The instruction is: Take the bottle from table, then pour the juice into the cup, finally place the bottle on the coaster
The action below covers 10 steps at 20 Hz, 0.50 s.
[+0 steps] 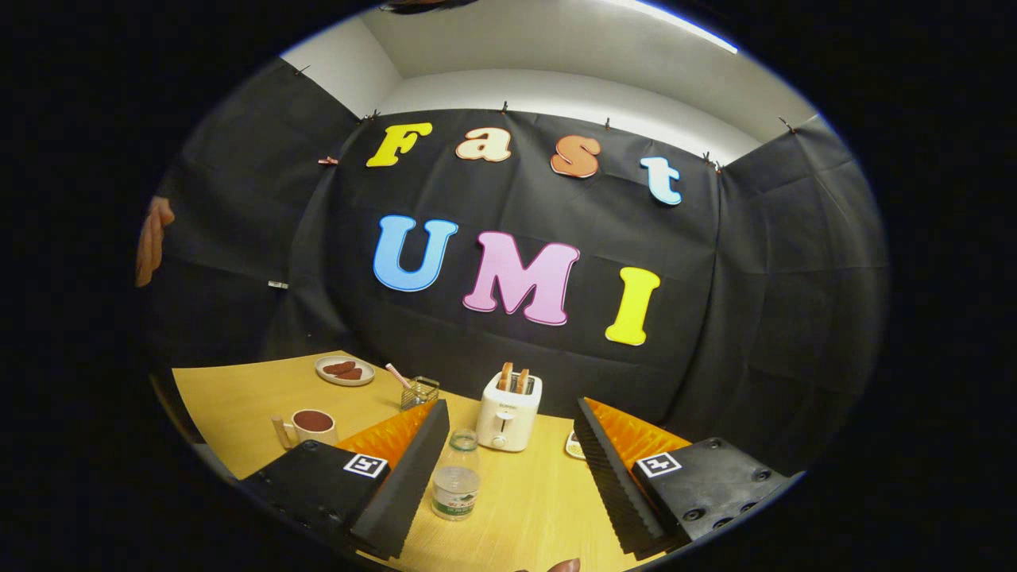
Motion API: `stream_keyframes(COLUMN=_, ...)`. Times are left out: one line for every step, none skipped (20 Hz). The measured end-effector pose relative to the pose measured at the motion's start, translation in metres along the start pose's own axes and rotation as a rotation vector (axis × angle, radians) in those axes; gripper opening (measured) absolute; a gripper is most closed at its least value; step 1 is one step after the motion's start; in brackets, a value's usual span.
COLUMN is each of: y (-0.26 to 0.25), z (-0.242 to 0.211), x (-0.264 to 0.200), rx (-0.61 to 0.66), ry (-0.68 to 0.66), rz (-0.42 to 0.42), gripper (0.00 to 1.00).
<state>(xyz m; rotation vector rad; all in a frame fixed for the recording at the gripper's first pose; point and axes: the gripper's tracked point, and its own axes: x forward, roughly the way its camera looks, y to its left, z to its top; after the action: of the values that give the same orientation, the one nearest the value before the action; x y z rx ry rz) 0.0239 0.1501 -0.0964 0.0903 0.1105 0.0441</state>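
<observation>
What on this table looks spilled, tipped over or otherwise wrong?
Nothing stands out. The bottle stands upright between the open gripper fingers, nearer one finger; the cup and toaster are upright, and no spill shows.

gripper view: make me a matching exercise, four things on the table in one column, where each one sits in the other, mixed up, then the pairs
Things
1. bottle
2. toaster
3. mug
4. plate

Places
A. far back on the table, beyond the mug
B. between the open fingers, close to the left one
C. outside the left finger, beside it
D. just beyond the bottle, slices sticking out of its top

Pairs: 1-B, 2-D, 3-C, 4-A
</observation>
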Motion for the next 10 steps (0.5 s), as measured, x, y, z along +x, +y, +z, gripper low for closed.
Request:
stream_keyframes(y=0.004, z=-0.012, x=0.003, rx=0.016, ry=0.008, rz=0.010, gripper=0.97)
stream_keyframes(y=0.008, z=-0.026, x=0.007, rx=0.030, ry=0.017, rz=0.019, gripper=0.97)
stream_keyframes(y=0.011, z=-0.039, x=0.010, rx=0.037, ry=0.025, rz=0.024, gripper=0.97)
stream_keyframes(y=0.014, z=-0.052, x=0.013, rx=0.040, ry=0.033, rz=0.028, gripper=0.97)
stream_keyframes(y=0.017, z=-0.064, x=0.016, rx=0.043, ry=0.038, rz=0.033, gripper=0.97)
stream_keyframes(y=0.020, z=-0.076, x=0.019, rx=0.048, ry=0.043, rz=0.037, gripper=0.97)
stream_keyframes(y=0.022, z=-0.088, x=0.023, rx=0.051, ry=0.050, rz=0.037, gripper=0.97)
stream_keyframes(y=0.024, z=-0.099, x=0.027, rx=0.056, ry=0.054, rz=0.038, gripper=0.97)
stream_keyframes(y=0.026, z=-0.110, x=0.031, rx=0.058, ry=0.060, rz=0.036, gripper=0.97)
stream_keyframes(y=0.028, z=-0.120, x=0.035, rx=0.061, ry=0.064, rz=0.038, gripper=0.97)
